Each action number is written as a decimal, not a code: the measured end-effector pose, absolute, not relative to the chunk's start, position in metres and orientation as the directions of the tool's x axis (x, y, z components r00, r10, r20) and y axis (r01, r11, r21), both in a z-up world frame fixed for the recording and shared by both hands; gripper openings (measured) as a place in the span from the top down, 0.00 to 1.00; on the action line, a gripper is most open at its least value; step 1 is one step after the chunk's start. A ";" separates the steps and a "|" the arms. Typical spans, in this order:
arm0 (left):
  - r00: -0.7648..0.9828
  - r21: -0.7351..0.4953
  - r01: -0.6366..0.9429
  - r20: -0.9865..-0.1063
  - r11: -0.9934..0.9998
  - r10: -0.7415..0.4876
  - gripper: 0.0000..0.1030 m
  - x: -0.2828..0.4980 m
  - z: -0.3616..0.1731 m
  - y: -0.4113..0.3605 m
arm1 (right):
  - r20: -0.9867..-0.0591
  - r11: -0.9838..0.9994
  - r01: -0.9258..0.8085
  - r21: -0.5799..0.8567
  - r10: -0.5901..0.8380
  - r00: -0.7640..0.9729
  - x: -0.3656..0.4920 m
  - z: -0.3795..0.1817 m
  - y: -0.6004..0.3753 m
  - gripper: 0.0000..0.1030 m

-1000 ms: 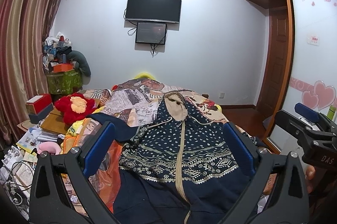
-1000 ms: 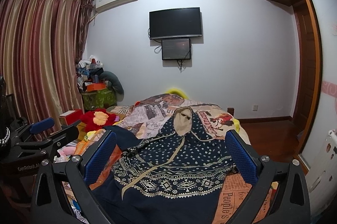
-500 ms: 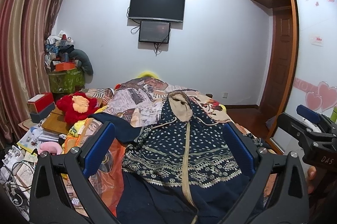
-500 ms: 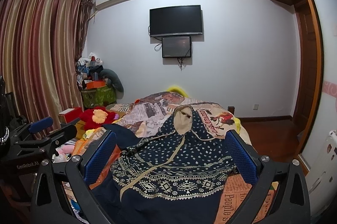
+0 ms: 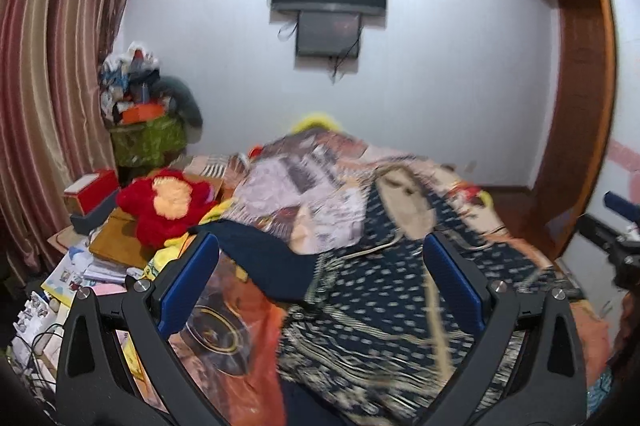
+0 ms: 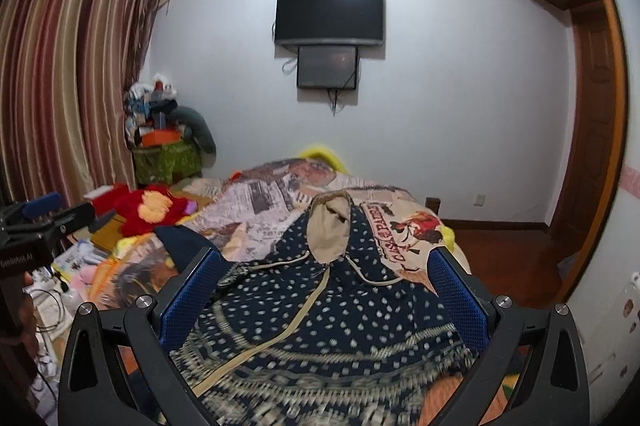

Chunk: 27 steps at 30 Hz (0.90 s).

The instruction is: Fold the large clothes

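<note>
A large navy hooded jacket (image 5: 380,290) with cream dots, patterned bands and a tan hood (image 6: 330,226) lies spread on the bed, hood toward the far wall. It also shows in the right wrist view (image 6: 320,314). One dark sleeve (image 5: 264,258) stretches out to the left. My left gripper (image 5: 320,290) is open and empty above the jacket's left side. My right gripper (image 6: 324,298) is open and empty above the jacket's middle. Each gripper shows at the edge of the other's view.
The bed carries a printed newspaper-pattern cover (image 6: 264,210). A red plush toy (image 5: 168,206), boxes and papers crowd the left side. Curtains (image 6: 68,74) hang at left; a TV (image 6: 330,16) is on the far wall. A wooden door (image 6: 596,154) stands at right.
Both grippers have moved forward and lower toward the jacket; the left view has swung left and is blurred by motion. Both stay open. The jacket has not moved.
</note>
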<state>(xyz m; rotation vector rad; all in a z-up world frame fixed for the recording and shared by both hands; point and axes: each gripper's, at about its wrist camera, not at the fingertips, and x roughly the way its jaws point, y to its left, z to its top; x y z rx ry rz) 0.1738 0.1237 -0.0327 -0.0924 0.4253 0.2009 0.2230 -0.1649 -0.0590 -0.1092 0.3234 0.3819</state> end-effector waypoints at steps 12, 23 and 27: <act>0.649 -0.186 -0.342 -0.756 0.921 0.088 0.00 0.343 -0.145 0.258 | -0.593 0.849 -0.528 0.003 0.426 0.683 0.427 -0.117 -0.097 0.00; 0.523 -0.426 -0.510 -0.843 0.747 -0.124 0.14 0.407 -0.233 0.351 | -0.772 0.747 -0.662 0.061 0.455 0.443 0.524 -0.207 -0.011 0.00; 0.527 -0.428 -0.497 -0.840 0.754 -0.129 0.14 0.424 -0.233 0.356 | -0.818 0.716 -0.695 0.062 0.435 0.376 0.536 -0.239 0.018 0.01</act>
